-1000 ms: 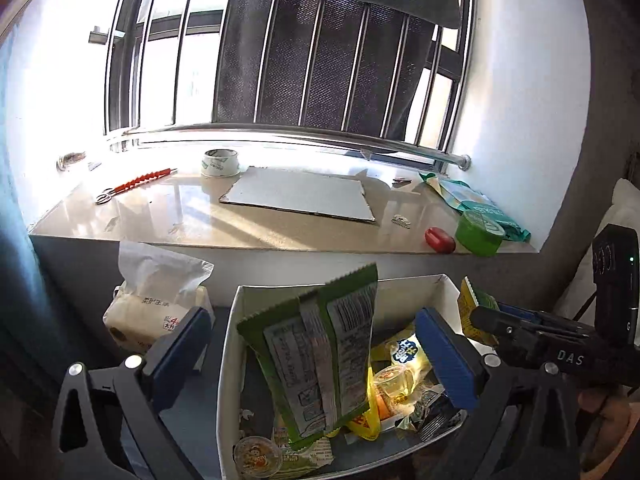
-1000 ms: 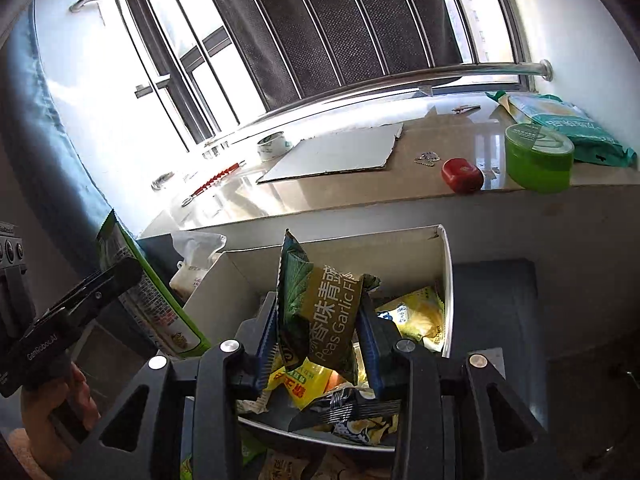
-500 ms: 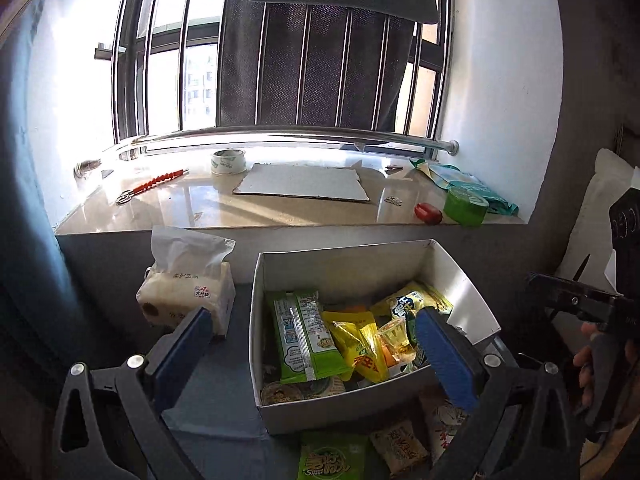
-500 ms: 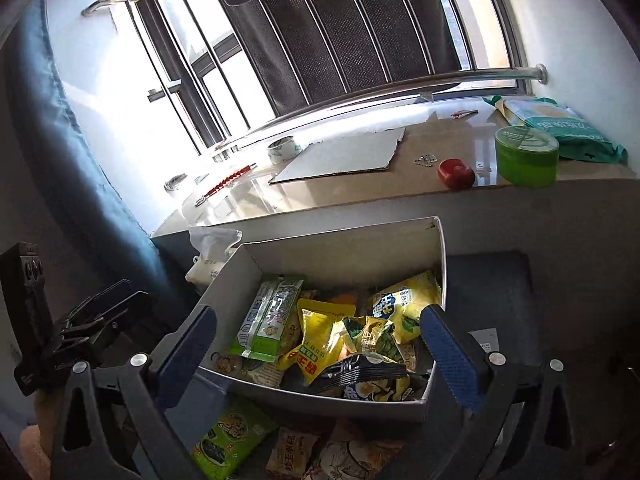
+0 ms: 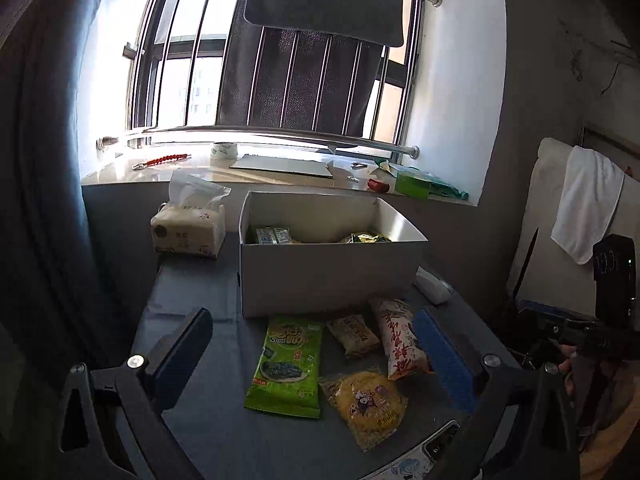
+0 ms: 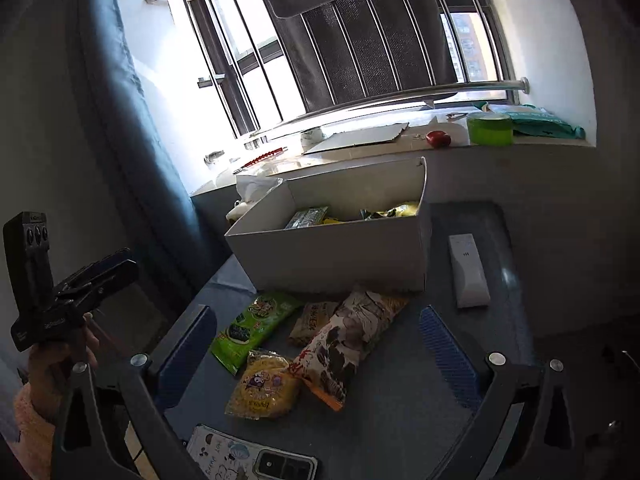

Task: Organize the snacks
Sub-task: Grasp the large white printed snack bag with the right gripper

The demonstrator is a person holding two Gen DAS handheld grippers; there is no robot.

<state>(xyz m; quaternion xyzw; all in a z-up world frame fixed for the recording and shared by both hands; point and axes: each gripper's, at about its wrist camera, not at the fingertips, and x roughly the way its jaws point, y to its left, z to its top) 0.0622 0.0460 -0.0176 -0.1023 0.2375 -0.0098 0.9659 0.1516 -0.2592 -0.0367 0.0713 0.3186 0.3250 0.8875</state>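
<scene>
A white box with several snack packs inside stands on the grey table; it also shows in the right wrist view. In front of it lie a green seaweed pack, a small tan pack, a long white-and-red pack and a yellow round pack. The same packs show in the right wrist view: green, yellow, long pack. My left gripper is open and empty, held back above the loose packs. My right gripper is open and empty too.
A tissue pack stands left of the box. A white remote lies right of it. A phone lies at the table's near edge. The windowsill behind holds cardboard, tape, a red object and a green tub.
Both grippers let go of their green packs, which now lie in the box, and opened. Both have pulled back and lowered, so the loose packs in front of the box came into view.
</scene>
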